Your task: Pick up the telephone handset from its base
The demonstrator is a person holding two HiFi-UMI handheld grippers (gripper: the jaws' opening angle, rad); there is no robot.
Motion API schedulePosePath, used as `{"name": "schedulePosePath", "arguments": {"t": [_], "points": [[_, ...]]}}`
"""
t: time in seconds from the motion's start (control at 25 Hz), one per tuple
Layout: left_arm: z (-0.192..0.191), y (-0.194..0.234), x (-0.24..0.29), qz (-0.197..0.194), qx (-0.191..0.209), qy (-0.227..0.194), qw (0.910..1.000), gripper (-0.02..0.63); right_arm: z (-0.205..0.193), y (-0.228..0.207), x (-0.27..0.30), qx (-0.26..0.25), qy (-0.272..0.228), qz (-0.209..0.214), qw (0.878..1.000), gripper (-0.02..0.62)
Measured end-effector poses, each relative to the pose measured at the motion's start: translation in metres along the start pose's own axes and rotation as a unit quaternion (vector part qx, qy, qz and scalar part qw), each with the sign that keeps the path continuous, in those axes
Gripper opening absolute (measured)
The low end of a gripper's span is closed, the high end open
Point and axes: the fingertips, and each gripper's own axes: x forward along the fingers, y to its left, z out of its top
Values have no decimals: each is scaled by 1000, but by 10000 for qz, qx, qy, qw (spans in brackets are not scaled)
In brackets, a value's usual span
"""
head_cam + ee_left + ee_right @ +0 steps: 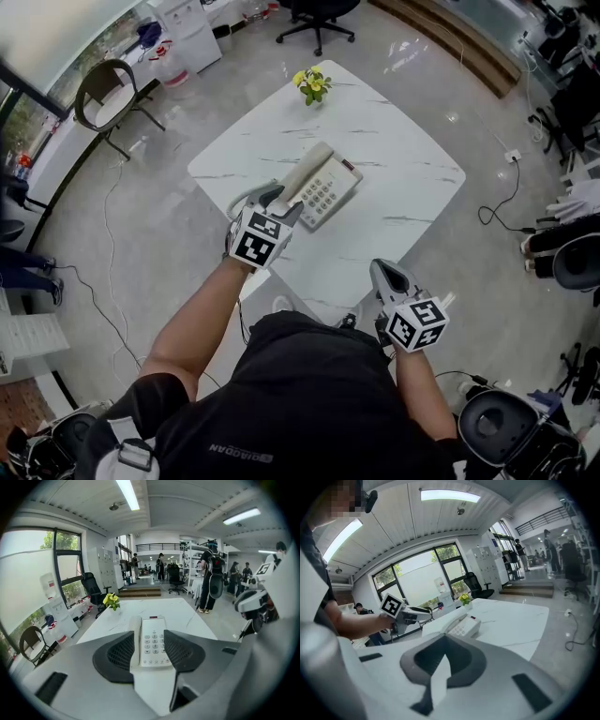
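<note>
A beige telephone base [330, 192] lies in the middle of the white marble table [403, 159], with its handset [307, 170] resting in the cradle along its left side. My left gripper [284, 202] hovers at the phone's near end with its jaws open. In the left gripper view the handset [135, 641] and keypad [153, 641] show just beyond the gap of the left gripper [149, 637], and nothing is between the pads. My right gripper [386, 274] is shut and empty over the table's front edge. From the right gripper [445, 641] the phone [461, 625] lies farther off.
A small pot of yellow flowers [312, 84] stands at the table's far corner. A black office chair [319, 14] and a round-backed chair [108, 94] stand on the floor beyond the table. Cables trail on the floor at both sides. People stand in the background [208, 581].
</note>
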Motion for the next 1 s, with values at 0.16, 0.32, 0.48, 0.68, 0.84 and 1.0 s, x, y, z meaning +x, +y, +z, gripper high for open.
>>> {"name": "schedulePosePath", "arguments": {"t": [0.16, 0.32, 0.48, 0.68, 0.84, 1.0], "points": [[-12, 19, 48, 62, 134, 406, 9991, 201, -6, -7, 1, 84, 79, -75, 9999, 1], [-27, 38, 87, 117, -78, 743, 9971, 201, -11, -12, 1, 196, 146, -140, 9996, 2], [-40, 51, 115, 81, -210, 1020, 9945, 204, -16, -20, 2, 254, 225, -227, 9992, 2], [-35, 55, 143, 3, 12, 1191, 9929, 216, -20, -24, 6, 281, 337, -239, 9987, 1], [-27, 53, 162, -74, 152, 1339, 9909, 216, -21, -24, 7, 267, 391, -251, 9986, 2], [-20, 53, 178, -189, 182, 1506, 9882, 215, -24, -25, 7, 306, 449, -258, 9982, 2]]}}
